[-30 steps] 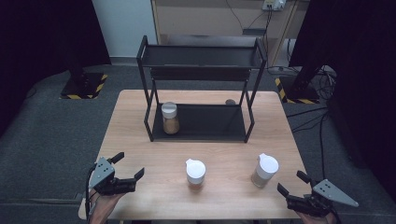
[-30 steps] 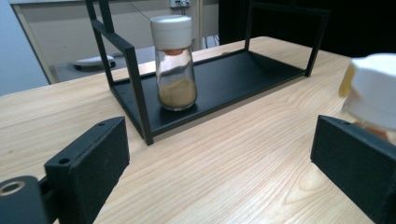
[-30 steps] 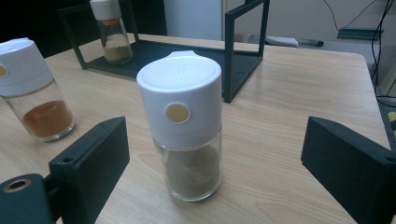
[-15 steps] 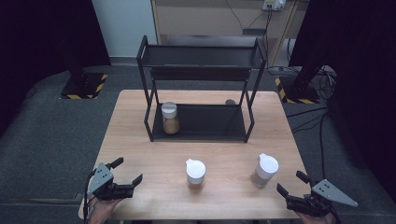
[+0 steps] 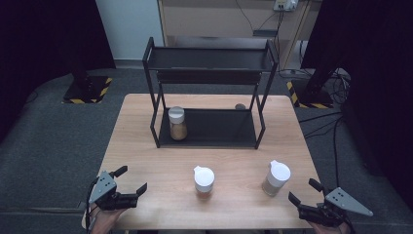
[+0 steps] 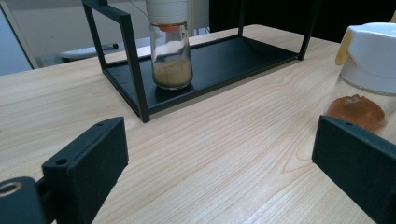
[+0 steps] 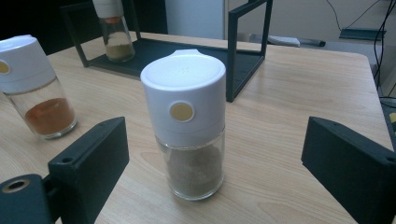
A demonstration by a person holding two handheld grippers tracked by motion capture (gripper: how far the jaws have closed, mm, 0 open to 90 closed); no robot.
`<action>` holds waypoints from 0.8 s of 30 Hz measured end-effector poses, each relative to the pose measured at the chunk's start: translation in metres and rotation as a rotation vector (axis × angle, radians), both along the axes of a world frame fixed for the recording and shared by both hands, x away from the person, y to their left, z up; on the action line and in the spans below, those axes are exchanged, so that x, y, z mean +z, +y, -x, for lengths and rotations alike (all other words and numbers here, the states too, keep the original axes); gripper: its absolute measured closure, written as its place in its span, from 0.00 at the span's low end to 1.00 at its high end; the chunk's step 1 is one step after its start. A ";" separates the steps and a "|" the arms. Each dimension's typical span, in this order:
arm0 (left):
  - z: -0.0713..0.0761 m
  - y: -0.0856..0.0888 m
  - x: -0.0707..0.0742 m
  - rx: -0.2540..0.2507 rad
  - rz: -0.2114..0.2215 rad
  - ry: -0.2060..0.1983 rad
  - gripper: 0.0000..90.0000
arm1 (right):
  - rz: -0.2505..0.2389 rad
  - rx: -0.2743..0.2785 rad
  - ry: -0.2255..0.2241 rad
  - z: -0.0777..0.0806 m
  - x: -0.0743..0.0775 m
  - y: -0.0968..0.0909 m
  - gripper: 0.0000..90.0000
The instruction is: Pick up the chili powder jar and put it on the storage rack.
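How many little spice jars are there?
3. One jar stands on the bottom shelf of the black rack, at its left end. The middle jar and the right jar stand on the table in front. None seem hidden.

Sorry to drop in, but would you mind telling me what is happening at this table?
A person holds a gripper in each hand at the near table edge, both open and empty. The right gripper faces a white-capped jar; the left gripper hovers apart from the middle jar. A third jar stands on the rack.

no readable text, labels, brands or numbers anywhere
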State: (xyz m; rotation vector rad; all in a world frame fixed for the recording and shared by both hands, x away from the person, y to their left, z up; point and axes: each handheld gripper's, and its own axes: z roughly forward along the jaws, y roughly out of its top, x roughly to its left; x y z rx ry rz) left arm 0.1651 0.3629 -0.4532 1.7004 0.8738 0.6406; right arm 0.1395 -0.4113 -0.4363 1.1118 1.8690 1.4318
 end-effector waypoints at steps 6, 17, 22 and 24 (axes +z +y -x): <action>-0.002 0.001 0.000 -0.011 0.002 0.005 0.03 | -0.009 0.002 0.004 -0.001 0.000 0.000 0.08; -0.005 -0.002 0.000 -0.035 -0.011 0.015 0.03 | -0.003 0.023 0.005 -0.003 0.011 0.003 0.07; -0.005 -0.001 0.001 -0.039 -0.010 0.019 0.03 | -0.018 0.064 -0.007 -0.006 0.022 0.007 0.07; -0.005 -0.002 0.001 -0.037 -0.013 0.020 0.03 | -0.009 0.081 -0.009 -0.009 0.028 0.010 0.07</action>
